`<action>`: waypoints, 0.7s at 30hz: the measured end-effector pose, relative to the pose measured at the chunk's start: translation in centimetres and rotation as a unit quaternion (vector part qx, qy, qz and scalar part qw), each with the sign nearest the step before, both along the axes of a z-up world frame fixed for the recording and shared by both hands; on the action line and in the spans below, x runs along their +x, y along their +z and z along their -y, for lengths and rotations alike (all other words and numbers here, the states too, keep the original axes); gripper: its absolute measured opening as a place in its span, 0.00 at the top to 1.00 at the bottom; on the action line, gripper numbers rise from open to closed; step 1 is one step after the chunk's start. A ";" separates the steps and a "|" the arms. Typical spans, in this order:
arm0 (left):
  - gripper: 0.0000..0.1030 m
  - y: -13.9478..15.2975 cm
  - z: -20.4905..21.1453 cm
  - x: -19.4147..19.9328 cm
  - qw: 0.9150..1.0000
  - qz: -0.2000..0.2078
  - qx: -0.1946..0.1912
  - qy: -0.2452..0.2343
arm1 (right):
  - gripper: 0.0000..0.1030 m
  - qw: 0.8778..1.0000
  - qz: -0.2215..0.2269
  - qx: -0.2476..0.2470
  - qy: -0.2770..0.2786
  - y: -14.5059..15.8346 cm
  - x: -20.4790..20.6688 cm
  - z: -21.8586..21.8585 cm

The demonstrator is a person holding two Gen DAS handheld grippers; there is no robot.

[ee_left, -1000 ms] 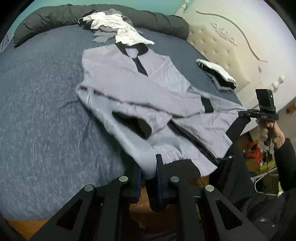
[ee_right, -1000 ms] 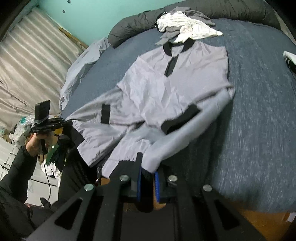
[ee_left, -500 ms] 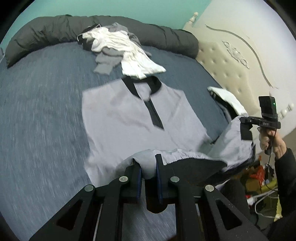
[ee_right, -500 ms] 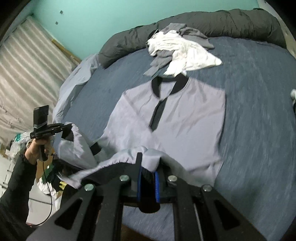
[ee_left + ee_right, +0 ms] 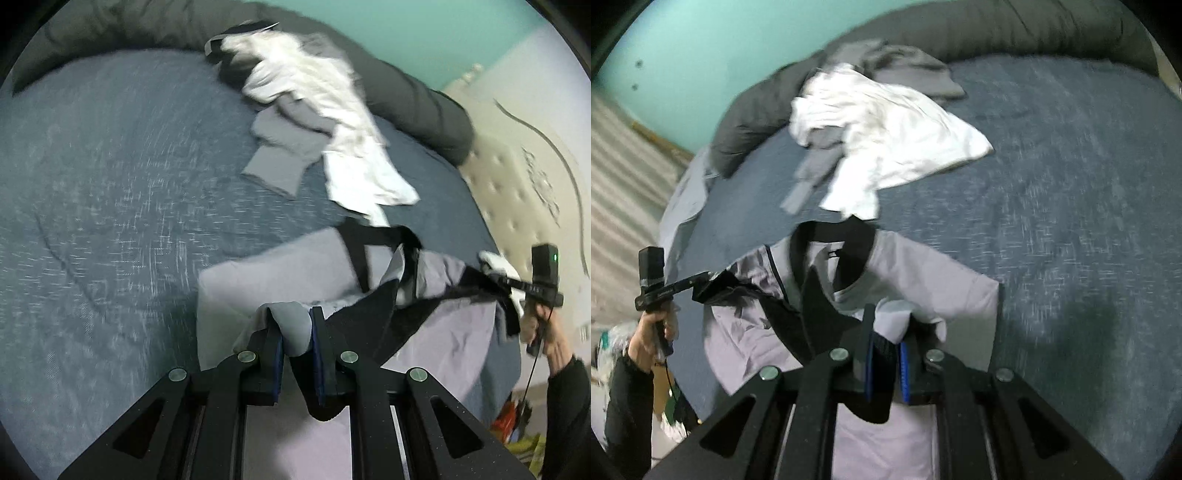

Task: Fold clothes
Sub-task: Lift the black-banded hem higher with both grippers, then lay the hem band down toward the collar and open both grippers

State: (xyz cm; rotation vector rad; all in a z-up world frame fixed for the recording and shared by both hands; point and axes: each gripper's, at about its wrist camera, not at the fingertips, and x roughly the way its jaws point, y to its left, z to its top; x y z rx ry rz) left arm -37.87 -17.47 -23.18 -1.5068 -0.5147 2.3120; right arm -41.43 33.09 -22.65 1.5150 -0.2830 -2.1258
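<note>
Left gripper point(image 5: 297, 328) pinched narrow on grey jacket point(image 5: 258, 280) hem; right gripper point(image 5: 886, 345) likewise clamped on hem. Jacket lies on blue bed point(image 5: 92, 184), lower edge lifted over its body toward black collar point(image 5: 831, 236). No containers in view. Left view alone shows cream headboard point(image 5: 517, 192) — right view alone shows striped curtain point(image 5: 624, 177). Heap of white and grey clothes point(image 5: 882, 129) beyond collar.

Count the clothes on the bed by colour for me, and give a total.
Lilac jacket with black trim: 1
White garment: 1
Grey garment: 1
Total: 3, though the blurred pile may hide more.
</note>
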 end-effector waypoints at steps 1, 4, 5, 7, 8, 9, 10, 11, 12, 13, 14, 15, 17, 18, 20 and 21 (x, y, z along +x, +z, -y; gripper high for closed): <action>0.86 -1.4 0.2 -0.8 1.000 0.009 0.001 0.008 | 0.90 1.000 0.010 0.004 -0.008 -1.3 -0.8 -0.1; 0.84 -4.2 0.5 -2.2 0.999 0.029 0.010 0.024 | 0.90 0.998 0.040 0.018 -0.041 -4.8 -2.7 -0.6; 0.84 -4.8 0.5 -2.4 0.999 0.034 0.012 0.027 | 0.90 0.997 0.048 0.019 -0.054 -5.7 -3.1 -0.9; 0.84 -4.9 0.7 -2.7 0.999 0.031 0.018 0.032 | 0.87 0.996 0.046 0.017 -0.068 -6.3 -3.5 -1.2; 0.84 -4.7 0.8 -2.8 0.999 0.029 0.022 0.035 | 0.87 0.997 0.038 0.016 -0.068 -6.2 -3.5 -1.2; 0.83 -4.5 0.9 -2.8 0.999 0.027 0.026 0.038 | 0.86 0.997 0.026 0.016 -0.064 -5.9 -3.4 -1.0; 0.82 -4.4 1.0 -2.9 0.998 0.024 0.030 0.041 | 0.85 0.998 0.017 0.013 -0.061 -5.5 -3.4 -0.9; 0.78 -4.2 1.1 -2.9 0.998 0.022 0.034 0.044 | 0.84 0.998 0.011 0.005 -0.060 -5.1 -3.3 -1.0; 0.71 -3.9 1.2 -2.9 0.998 0.019 0.041 0.048 | 0.81 0.998 0.005 -0.005 -0.060 -4.6 -3.2 -1.2; 0.67 -3.3 1.5 -2.7 0.997 0.012 0.053 0.052 | 0.78 0.998 0.000 -0.017 -0.061 -4.2 -3.0 -1.4; 0.58 -2.8 1.6 -2.5 0.997 0.007 0.058 0.055 | 0.76 0.998 -0.004 -0.031 -0.063 -3.6 -2.8 -1.7; 0.52 -2.3 1.7 -2.2 0.996 0.002 0.063 0.057 | 0.67 0.997 -0.007 -0.041 -0.063 -3.2 -2.5 -1.9; 0.46 -1.3 2.0 -1.6 0.996 -0.009 0.071 0.062 | 0.45 0.997 -0.016 -0.051 -0.063 -2.2 -2.1 -1.9; 0.41 -0.8 2.3 -1.3 0.995 -0.015 0.074 0.066 | 0.43 0.996 -0.028 -0.050 -0.063 -1.6 -1.9 -1.9; 0.40 0.1 2.9 -0.8 0.994 -0.030 0.073 0.078 | 0.43 0.996 -0.042 -0.047 -0.060 -0.6 -1.6 -1.9; 0.40 0.4 3.2 -0.6 0.993 -0.037 0.073 0.085 | 0.43 0.996 -0.051 -0.041 -0.065 -0.1 -1.4 -2.2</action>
